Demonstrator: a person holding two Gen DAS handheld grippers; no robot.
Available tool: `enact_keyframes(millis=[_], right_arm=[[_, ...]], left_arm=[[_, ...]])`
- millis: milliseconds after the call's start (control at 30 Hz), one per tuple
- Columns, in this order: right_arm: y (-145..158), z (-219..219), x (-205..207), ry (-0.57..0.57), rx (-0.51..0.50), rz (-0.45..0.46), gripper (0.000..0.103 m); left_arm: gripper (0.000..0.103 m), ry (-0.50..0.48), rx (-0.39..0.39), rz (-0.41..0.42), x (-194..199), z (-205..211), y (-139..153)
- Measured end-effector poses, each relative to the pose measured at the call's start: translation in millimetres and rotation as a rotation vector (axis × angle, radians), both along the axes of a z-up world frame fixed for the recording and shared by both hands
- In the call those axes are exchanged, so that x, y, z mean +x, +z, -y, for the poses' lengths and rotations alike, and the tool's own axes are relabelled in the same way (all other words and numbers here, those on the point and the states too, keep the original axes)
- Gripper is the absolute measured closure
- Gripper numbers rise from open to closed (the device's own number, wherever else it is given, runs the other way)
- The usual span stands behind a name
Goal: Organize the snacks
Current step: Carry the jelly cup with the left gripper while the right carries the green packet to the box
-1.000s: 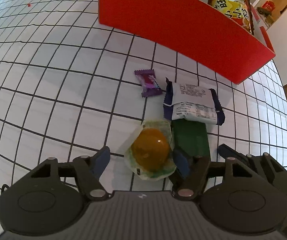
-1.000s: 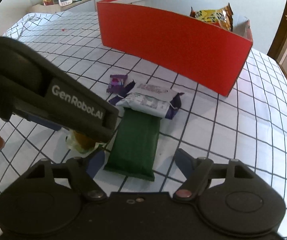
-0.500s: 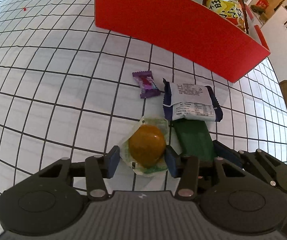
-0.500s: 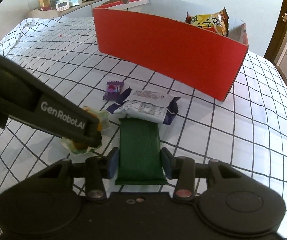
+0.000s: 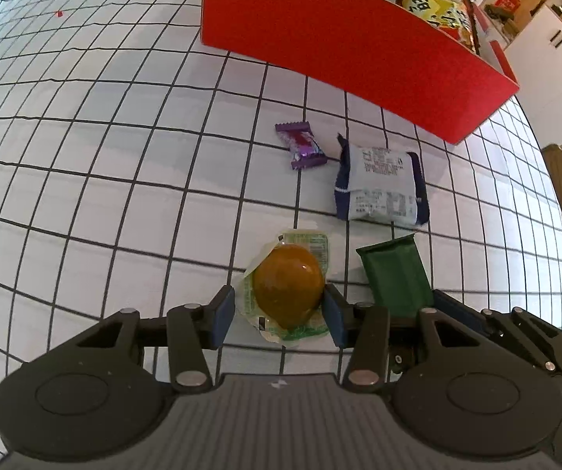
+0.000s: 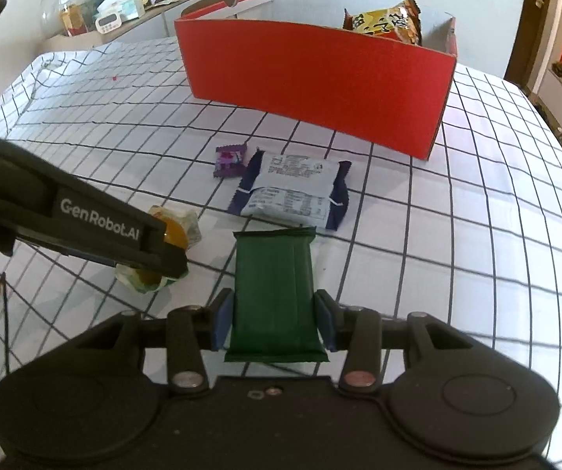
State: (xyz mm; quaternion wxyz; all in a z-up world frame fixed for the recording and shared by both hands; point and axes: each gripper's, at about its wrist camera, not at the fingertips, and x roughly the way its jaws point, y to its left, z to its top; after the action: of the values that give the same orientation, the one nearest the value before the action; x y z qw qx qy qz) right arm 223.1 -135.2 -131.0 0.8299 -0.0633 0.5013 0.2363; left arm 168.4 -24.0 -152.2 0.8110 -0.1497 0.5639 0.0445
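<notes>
One red box (image 6: 316, 78) is sitting on the checked cloth (image 6: 477, 215), holding one yellow snack bag (image 6: 387, 23). Nearer, one white-and-navy packet (image 6: 292, 194) and one purple candy (image 6: 229, 160) are lying loose. The right gripper (image 6: 275, 323) is clamping one green bar (image 6: 273, 293), and the left gripper (image 5: 279, 313) is pinching one orange jelly cup (image 5: 287, 288).

Orange jelly cup (image 5: 288, 289) beside green packet (image 6: 274, 297), both tilted.

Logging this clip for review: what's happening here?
A person is tidying snacks with two handheld grippers. The left gripper is closed on an orange jelly cup; the right gripper is closed on a green snack bar. A purple candy and a white-and-navy packet lie on the checked tablecloth. The red box behind holds a yellow snack bag.
</notes>
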Motion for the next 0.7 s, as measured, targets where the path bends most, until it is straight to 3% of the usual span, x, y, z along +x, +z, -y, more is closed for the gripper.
enact_keyframes(millis=[300,700], right_arm=[[12.6,-1.5,-17.9,-0.051,0.026,-0.006,0.060],[58.2,-6.1,-32.4,-0.095,0.072,0.051,0.060]], left_arm=[[0.056,-0.043,0.025,0.026,-15.3,2.4,19.5],[0.056,-0.081,0.074,0.110,-36.0,-6.3,61.6]])
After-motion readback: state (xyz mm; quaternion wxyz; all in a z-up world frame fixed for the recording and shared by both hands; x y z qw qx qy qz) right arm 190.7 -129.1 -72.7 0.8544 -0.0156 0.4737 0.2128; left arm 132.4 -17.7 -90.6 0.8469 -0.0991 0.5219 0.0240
